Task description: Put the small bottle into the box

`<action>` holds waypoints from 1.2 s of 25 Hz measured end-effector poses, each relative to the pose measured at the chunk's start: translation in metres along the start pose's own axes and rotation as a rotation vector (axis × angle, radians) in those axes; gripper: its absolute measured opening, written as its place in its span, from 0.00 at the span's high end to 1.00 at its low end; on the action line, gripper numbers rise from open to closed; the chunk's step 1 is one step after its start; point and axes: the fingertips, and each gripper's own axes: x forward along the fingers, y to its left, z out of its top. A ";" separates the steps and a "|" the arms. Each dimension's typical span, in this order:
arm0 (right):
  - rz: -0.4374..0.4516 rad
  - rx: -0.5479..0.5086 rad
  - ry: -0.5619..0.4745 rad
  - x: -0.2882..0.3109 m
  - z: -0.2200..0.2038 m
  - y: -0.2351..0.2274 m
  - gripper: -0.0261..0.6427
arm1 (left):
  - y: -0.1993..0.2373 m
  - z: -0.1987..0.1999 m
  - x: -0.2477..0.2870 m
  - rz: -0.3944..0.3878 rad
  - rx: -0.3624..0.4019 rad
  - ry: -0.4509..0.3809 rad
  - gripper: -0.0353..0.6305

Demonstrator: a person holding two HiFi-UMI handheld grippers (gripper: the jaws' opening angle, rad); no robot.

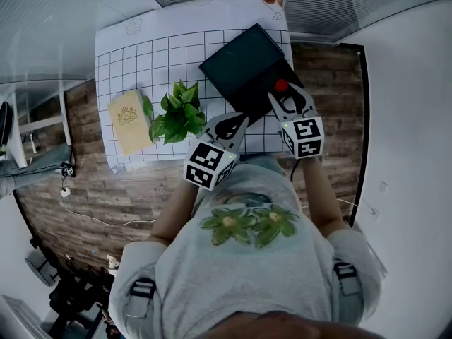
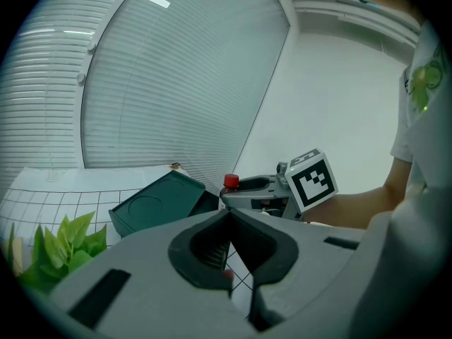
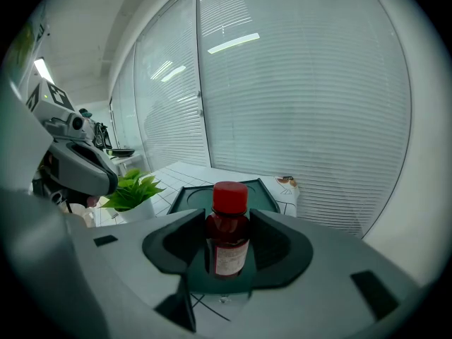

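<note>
Wooden tabletop [image 1: 328, 76] fills our downward view, with slatted blinds [image 3: 304, 83] behind it and a white gridded mat [image 1: 162, 55] spread across it. On the mat we see the dark green box [image 1: 244, 66], a leafy plant [image 1: 180, 111] and a cream packet [image 1: 129, 121]. Our left gripper [image 2: 229, 217] has its jaws pressed together on nothing. Our right gripper [image 1: 286, 96] pinches the small bottle [image 3: 229, 235], which is red-capped and upright at the box's near edge.
</note>
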 end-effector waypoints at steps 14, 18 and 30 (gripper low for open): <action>0.013 -0.007 0.022 0.010 -0.005 -0.001 0.66 | 0.004 0.001 0.002 0.009 -0.006 0.002 0.94; 0.018 -0.009 0.030 0.014 -0.008 -0.001 0.66 | 0.006 0.003 0.003 0.015 -0.006 0.001 0.94; 0.034 -0.015 0.077 0.025 -0.024 -0.007 0.66 | 0.012 0.009 0.007 0.031 -0.007 0.000 0.94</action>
